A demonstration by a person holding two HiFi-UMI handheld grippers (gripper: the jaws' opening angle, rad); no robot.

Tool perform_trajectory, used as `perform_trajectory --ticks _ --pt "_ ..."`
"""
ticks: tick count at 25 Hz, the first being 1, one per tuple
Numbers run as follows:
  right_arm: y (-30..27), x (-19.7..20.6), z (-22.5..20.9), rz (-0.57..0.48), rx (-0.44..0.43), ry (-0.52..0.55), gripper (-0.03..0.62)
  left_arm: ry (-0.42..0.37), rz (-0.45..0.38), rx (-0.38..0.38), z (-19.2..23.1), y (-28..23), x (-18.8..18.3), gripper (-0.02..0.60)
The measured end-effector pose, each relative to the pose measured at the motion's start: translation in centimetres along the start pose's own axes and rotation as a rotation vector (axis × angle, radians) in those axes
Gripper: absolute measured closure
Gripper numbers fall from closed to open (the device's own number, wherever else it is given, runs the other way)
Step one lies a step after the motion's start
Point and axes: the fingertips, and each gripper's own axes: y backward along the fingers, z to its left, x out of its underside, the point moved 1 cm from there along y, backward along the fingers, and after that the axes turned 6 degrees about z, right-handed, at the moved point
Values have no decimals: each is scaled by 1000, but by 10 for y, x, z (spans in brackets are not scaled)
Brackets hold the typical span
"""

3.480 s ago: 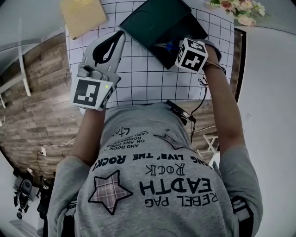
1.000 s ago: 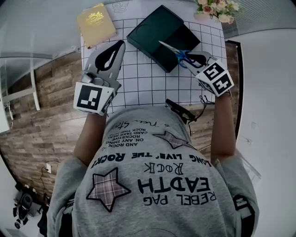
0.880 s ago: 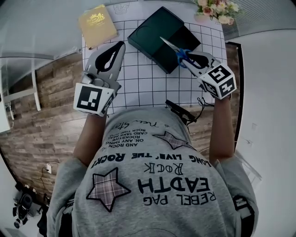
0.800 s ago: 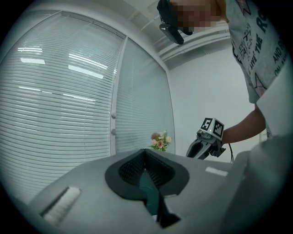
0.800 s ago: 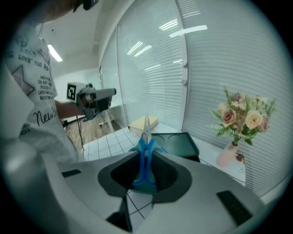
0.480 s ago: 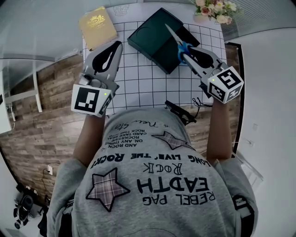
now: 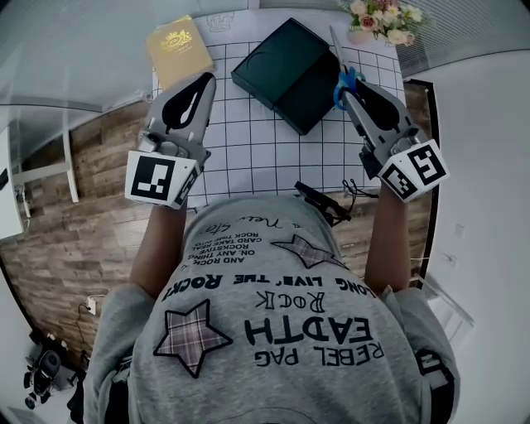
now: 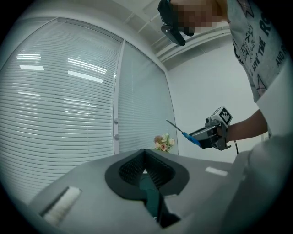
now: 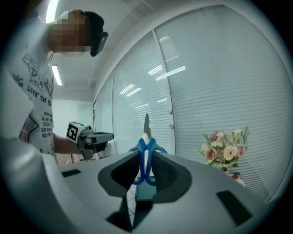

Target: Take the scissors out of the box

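Observation:
The blue-handled scissors [image 7: 344, 73] are lifted clear of the dark green box [image 7: 290, 73], blades pointing away from me. My right gripper [image 7: 351, 83] is shut on their handles; in the right gripper view the scissors [image 9: 145, 153] stand upright between the jaws. The box lies open on the gridded white mat [image 7: 265, 141], with its lid beside it. My left gripper [image 7: 201, 83] hovers over the mat's left side, shut with nothing in it; in the left gripper view its jaws meet, and the right gripper [image 8: 192, 137] with the scissors [image 8: 181, 131] shows beyond.
A yellow booklet [image 7: 177, 50] lies at the mat's far left corner. A bunch of flowers [image 7: 383, 18] stands at the far right corner, close to the scissors' tips. A black clip and cable [image 7: 325, 204] hang near my chest. Window blinds [image 9: 219, 91] stand behind the table.
My right gripper has pulled the scissors up out of the box and swung them right and outward, blades turning from left-pointing to straight ahead. The left gripper has stayed in place.

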Motion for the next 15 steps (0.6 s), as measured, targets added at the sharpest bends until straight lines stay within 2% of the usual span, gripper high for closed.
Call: perform_trajectory --ticks 6,15 --pt "19 -29 -8 -130 60 -21 500 -5 -8 -5 6 1 -3 572" --pt "49 -57 -17 -268 190 -40 500 -18 -23 -21 15 3 -12 572"
